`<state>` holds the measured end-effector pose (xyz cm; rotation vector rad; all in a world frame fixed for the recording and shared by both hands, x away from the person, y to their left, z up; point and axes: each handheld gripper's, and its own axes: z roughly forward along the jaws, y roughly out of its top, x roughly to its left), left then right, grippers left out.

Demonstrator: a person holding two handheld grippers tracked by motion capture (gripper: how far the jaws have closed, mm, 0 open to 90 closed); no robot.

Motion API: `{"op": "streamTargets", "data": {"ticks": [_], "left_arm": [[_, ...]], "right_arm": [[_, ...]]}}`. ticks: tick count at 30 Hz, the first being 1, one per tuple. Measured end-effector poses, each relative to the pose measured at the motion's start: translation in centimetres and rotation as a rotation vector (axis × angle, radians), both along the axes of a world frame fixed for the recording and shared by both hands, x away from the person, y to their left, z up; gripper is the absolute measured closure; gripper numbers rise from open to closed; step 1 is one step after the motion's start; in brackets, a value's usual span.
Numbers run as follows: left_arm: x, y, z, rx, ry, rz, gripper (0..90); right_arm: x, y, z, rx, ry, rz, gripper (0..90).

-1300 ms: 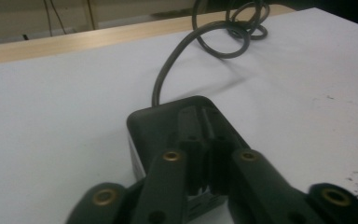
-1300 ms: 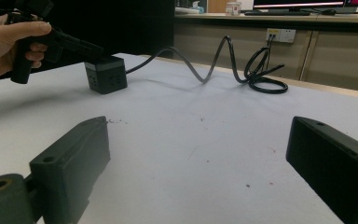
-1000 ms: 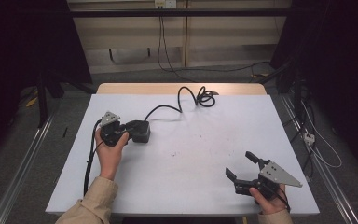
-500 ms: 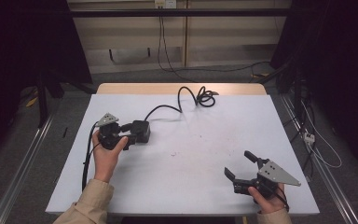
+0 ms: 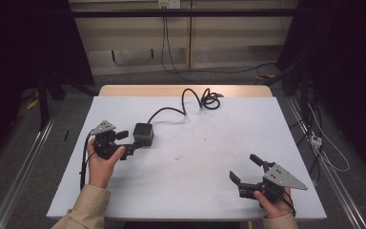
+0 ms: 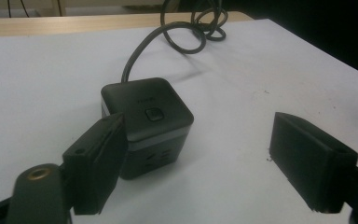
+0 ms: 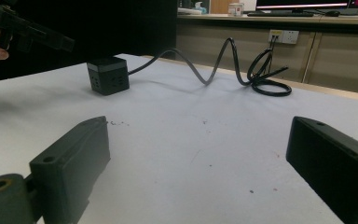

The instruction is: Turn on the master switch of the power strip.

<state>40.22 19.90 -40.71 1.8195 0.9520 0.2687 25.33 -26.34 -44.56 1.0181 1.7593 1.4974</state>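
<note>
A black cube-shaped power socket (image 5: 143, 134) (image 6: 147, 116) (image 7: 108, 75) rests on the white table (image 5: 195, 157), its top button facing up. Its black cable (image 5: 190, 95) (image 6: 186, 32) (image 7: 233, 60) runs to a coil at the far edge. My left gripper (image 5: 127, 142) (image 6: 198, 140) sits just left of the cube. Its jaws have just been opening and now stand wide, with nothing pressed between them. The cube lies just ahead, partly behind the left jaw. My right gripper (image 5: 243, 167) (image 7: 200, 135) hovers open at the near right, empty.
The table's wooden far edge (image 5: 181, 89) borders a dark floor with cables and a wall socket (image 7: 283, 36). In the right gripper view, the left hand and its gripper (image 7: 23, 32) appear at the top left.
The left gripper's jaws have opened and let go of the cube. The hand has drawn back a little to the left. The cube and the right gripper stay put.
</note>
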Motion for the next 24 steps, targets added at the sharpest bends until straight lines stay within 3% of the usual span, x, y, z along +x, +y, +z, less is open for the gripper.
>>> {"op": "streamTargets", "data": {"ticks": [16, 24], "left_arm": [[-2.2, 1.1, -0.2, -0.018, -0.006, -0.058, 13.3], [-2.7, 1.9, -0.4, -0.017, -0.011, -0.060, 12.1]], "right_arm": [[0.0, 0.0, 0.1, 0.000, -0.001, 0.000, 5.6], [0.0, -0.1, 0.1, 0.002, -0.001, -0.002, 5.5]]}}
